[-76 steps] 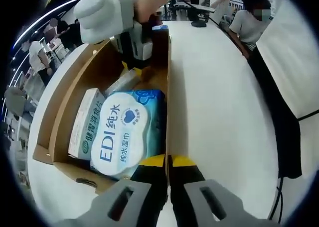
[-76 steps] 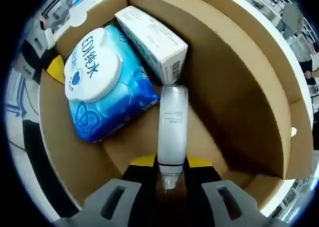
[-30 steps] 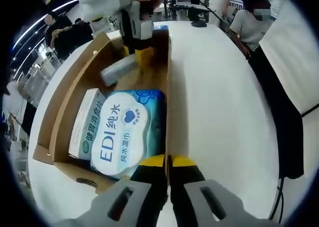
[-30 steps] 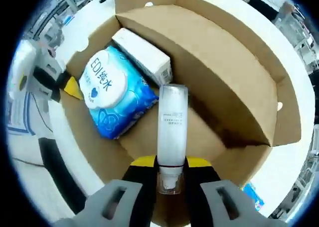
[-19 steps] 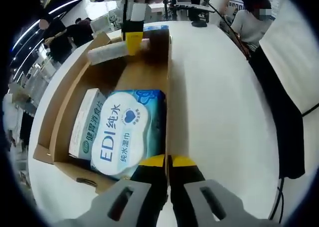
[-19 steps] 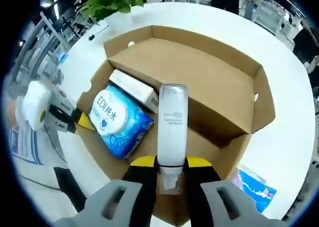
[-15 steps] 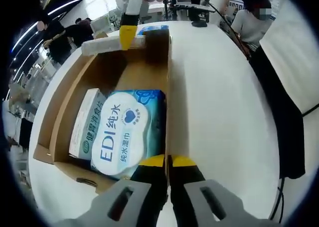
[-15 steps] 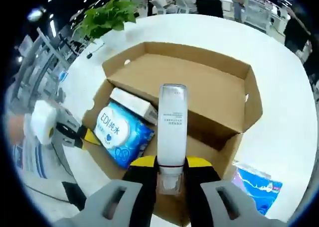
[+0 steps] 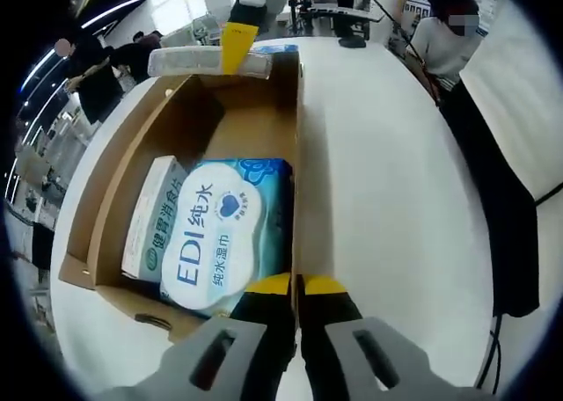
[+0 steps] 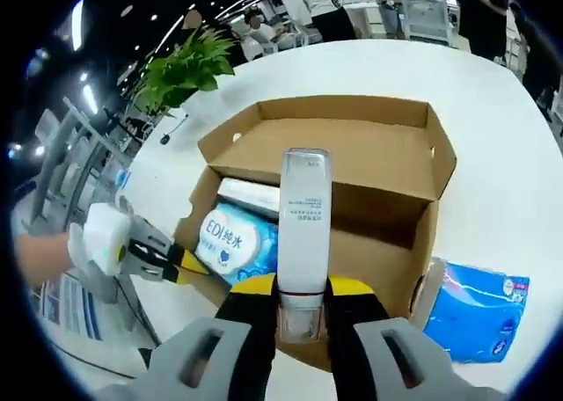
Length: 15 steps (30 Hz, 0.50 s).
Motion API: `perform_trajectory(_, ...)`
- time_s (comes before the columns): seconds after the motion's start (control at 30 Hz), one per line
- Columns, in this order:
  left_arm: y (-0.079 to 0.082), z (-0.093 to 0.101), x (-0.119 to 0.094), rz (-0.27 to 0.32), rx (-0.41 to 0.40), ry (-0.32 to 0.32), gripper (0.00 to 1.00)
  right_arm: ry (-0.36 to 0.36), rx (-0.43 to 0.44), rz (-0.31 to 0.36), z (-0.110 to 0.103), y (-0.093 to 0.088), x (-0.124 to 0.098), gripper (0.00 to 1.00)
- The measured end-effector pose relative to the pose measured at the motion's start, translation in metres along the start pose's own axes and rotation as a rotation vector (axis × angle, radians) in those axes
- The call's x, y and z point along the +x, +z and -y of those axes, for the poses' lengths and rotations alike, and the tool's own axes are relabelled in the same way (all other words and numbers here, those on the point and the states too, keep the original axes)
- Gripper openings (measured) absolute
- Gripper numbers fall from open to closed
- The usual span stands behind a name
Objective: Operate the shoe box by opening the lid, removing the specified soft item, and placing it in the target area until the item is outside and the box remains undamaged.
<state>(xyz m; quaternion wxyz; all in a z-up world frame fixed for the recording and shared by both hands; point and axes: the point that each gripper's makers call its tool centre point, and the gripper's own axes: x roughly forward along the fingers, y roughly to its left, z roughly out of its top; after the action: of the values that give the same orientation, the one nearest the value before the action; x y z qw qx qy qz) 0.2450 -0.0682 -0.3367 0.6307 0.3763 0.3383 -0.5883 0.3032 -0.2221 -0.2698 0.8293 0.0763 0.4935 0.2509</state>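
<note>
Left gripper (image 9: pixel 296 282): seen low in the left gripper view, its yellow-tipped jaws are pressed together on the near wall of the shoe box (image 9: pixel 297 155). In the right gripper view it (image 10: pixel 195 265) is seen at the left, at the box's near-left corner.
Wet wipes pack (image 9: pixel 224 234): a blue pack with a white lid, laid flat in the box just beyond the left gripper's jaws, touching the right wall.
White carton (image 9: pixel 151 216): laid along the left wall, just beside the wipes pack.
Shoe box in the right gripper view (image 10: pixel 352 146): the lid is held open and upright behind the tray, on a white table (image 10: pixel 493 146); the wipes pack (image 10: pixel 230 238) and the carton (image 10: pixel 251 194) are seen inside.
Right gripper (image 10: pixel 302 295): its jaws are closed on the cap end of a white tube (image 10: pixel 304 225), which is held lifted above the box and points straight away from the jaws. In the left gripper view the tube (image 9: pixel 207 62) is seen crosswise over the far end of the box, clamped by yellow tips (image 9: pixel 236 45).
Blue packet (image 10: pixel 475 313): laid on the table just beside the box's right side.
Potted plant (image 10: pixel 180 67): stood on the table, well apart from the box.
</note>
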Motion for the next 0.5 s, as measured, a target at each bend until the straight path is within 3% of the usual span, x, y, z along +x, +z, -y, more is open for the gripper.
perform_trajectory(0.5,0.0,-0.001,0.001,-0.002,-0.006,-0.002,0.0,-0.007,-0.116,0.01,-0.001,0.009,-0.016,0.18)
